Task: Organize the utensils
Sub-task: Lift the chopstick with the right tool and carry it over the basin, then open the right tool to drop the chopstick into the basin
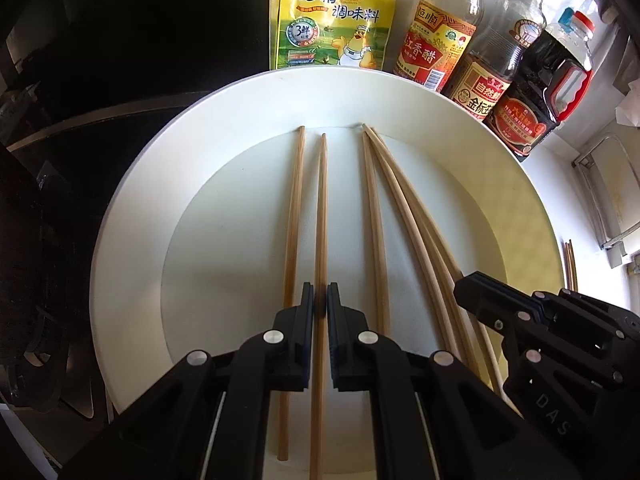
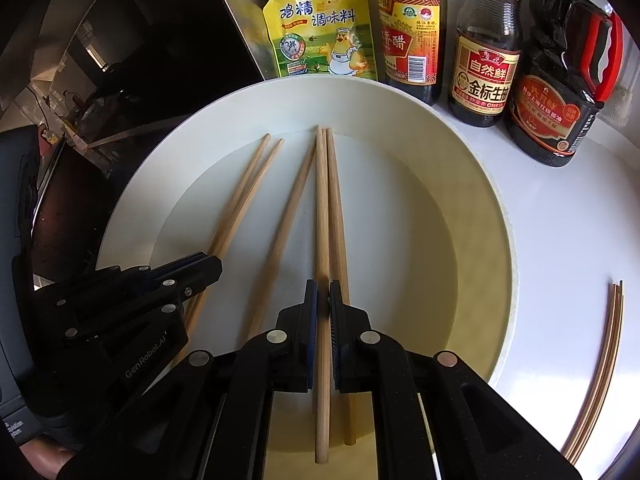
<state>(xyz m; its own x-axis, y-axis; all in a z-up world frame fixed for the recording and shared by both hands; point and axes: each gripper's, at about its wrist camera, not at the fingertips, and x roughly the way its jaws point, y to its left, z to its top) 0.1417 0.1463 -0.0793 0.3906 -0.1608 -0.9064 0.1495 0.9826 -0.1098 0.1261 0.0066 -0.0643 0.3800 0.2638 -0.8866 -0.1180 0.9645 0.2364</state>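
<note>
Several wooden chopsticks lie lengthwise on a large white plate [image 1: 132, 216] [image 2: 472, 168]. My left gripper [image 1: 320, 304] is shut on one chopstick [image 1: 322, 220], the second from the left; another chopstick [image 1: 294, 216] lies just to its left. My right gripper [image 2: 323, 300] is shut on one chopstick [image 2: 322, 208], with a second one [image 2: 336, 216] close against its right side. Each gripper shows in the other's view: the right one [image 1: 476, 284] at lower right, the left one [image 2: 208, 264] at lower left.
A yellow seasoning pouch [image 1: 336, 16] [image 2: 320, 28], a vinegar bottle [image 1: 436, 40] [image 2: 412, 36] and two dark soy sauce bottles [image 1: 492, 76] [image 2: 560, 96] stand behind the plate. More chopsticks [image 2: 604, 364] lie on the white counter to the right. A dark stove [image 1: 60, 160] is at left.
</note>
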